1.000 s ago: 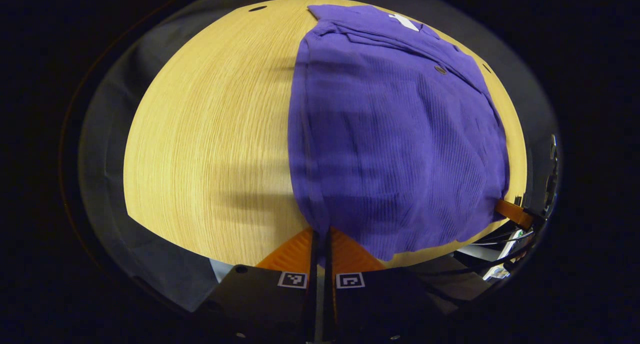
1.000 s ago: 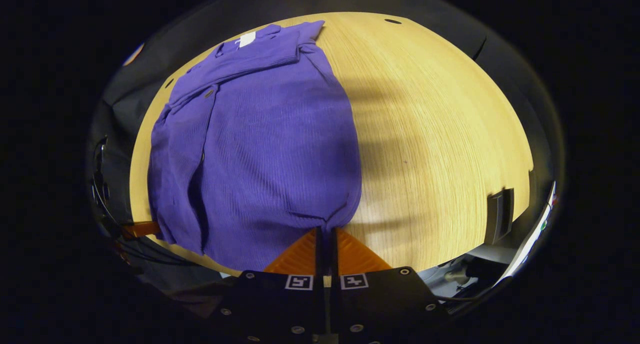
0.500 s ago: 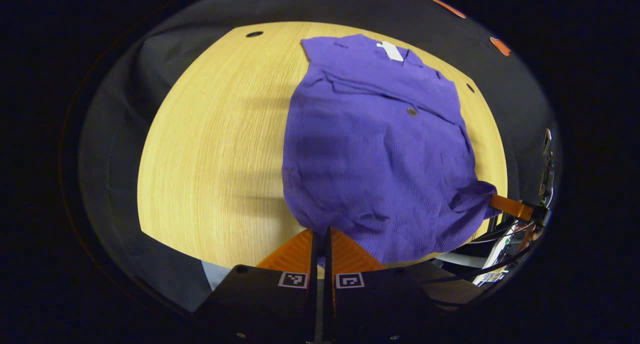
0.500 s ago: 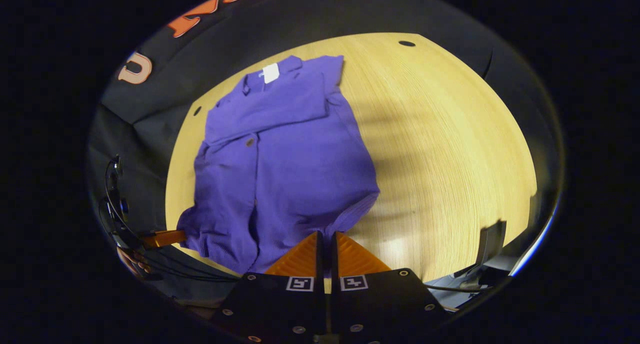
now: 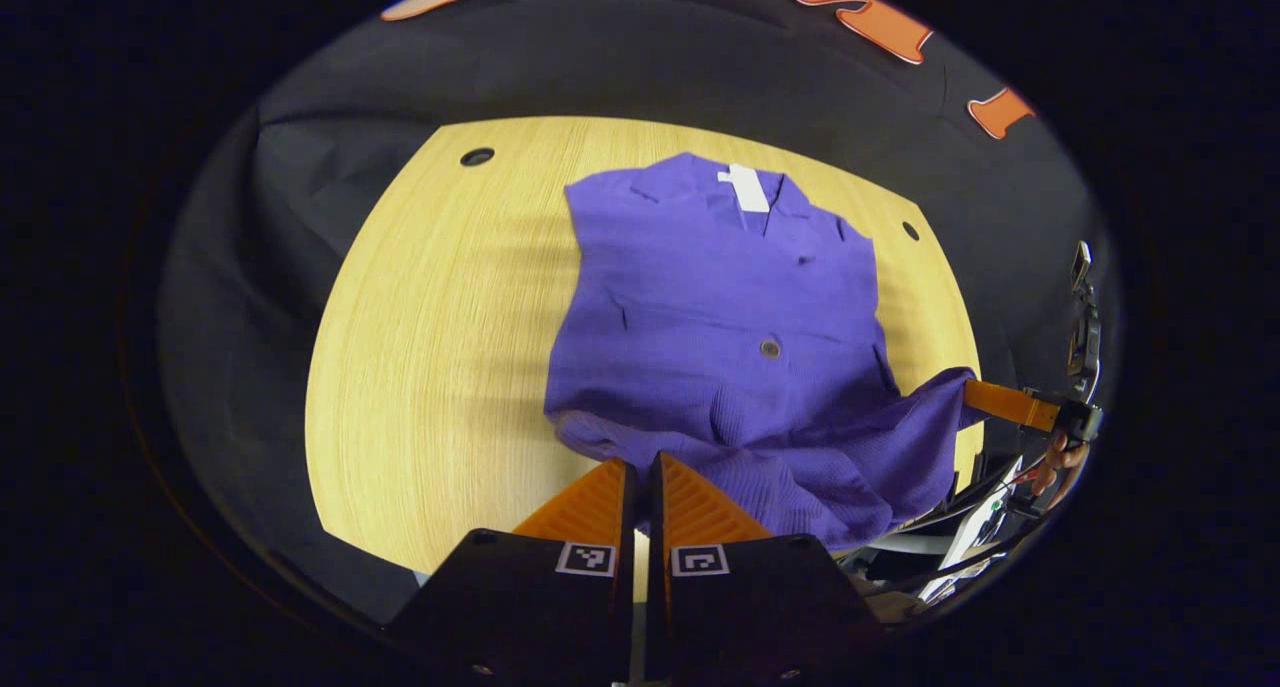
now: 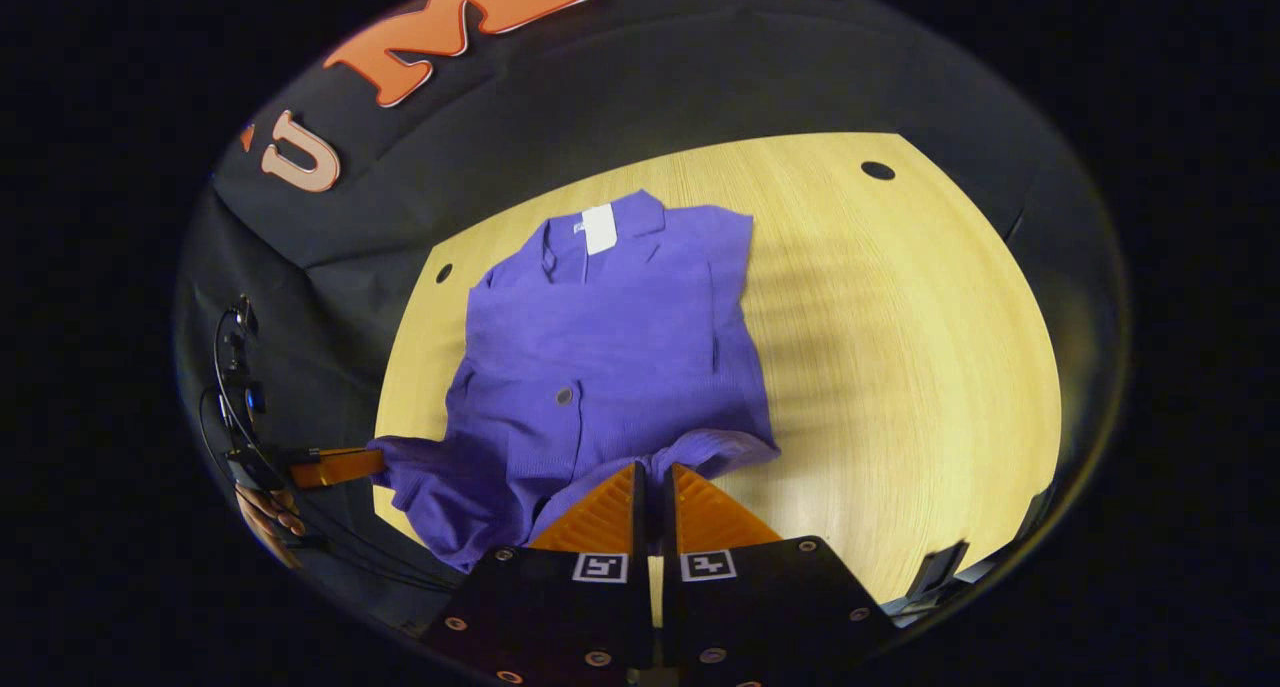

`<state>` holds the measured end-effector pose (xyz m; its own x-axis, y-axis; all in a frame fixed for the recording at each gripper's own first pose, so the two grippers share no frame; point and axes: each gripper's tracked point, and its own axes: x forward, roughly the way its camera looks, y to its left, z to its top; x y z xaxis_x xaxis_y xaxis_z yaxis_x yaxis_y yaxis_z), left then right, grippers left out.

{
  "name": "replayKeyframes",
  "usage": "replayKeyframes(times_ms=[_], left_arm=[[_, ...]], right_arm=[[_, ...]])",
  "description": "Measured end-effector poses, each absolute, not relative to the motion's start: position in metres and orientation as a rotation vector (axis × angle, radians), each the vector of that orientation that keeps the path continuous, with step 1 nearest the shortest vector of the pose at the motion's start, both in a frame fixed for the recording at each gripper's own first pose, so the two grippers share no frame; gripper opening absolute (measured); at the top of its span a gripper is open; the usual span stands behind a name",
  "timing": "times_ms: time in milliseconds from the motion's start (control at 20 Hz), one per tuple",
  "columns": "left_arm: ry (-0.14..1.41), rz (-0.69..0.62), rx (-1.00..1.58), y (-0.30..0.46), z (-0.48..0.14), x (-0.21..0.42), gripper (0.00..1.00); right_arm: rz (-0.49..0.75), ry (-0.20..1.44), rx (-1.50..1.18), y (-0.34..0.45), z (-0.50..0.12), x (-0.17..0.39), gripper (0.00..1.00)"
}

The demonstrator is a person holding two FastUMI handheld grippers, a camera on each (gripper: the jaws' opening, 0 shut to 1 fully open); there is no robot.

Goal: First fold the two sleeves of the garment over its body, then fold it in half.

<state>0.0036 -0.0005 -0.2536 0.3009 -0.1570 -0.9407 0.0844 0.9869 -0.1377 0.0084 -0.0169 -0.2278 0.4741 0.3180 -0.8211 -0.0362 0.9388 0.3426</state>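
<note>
Both grippers, left (image 5: 640, 467) and right (image 6: 652, 477), pinch the near hem corners of the purple shirt (image 5: 720, 317), lifted off the wooden table (image 5: 420, 347). Sleeves look already folded over its body; the half fold toward the far collar remains.

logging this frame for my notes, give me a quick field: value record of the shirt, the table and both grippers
shirt: purple shirt, collar at the far end, near hem lifted off the table
table: light wooden table, small round holes near its far corners
left gripper: left gripper pinching the hem's corner
right gripper: right gripper pinching the hem's other corner
task stage: sleeves look folded in; the halving fold is under way
</note>
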Motion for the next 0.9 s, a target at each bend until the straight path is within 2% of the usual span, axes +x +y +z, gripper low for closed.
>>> replayKeyframes(times_ms=[350, 650, 900], left_arm=[[1.177, -0.144, 0.011, -0.006, -0.213, 0.101, 0.06], [1.197, -0.165, 0.085, -0.019, -0.216, 0.179, 0.06], [1.201, -0.150, 0.139, -0.030, -0.230, 0.240, 0.06]], right_arm=[[0.262, 1.019, 0.259, -0.022, -0.202, 0.085, 0.05], [0.270, 1.036, 0.237, -0.025, -0.200, 0.157, 0.05], [0.216, 1.074, 0.272, -0.027, -0.219, 0.217, 0.05]])
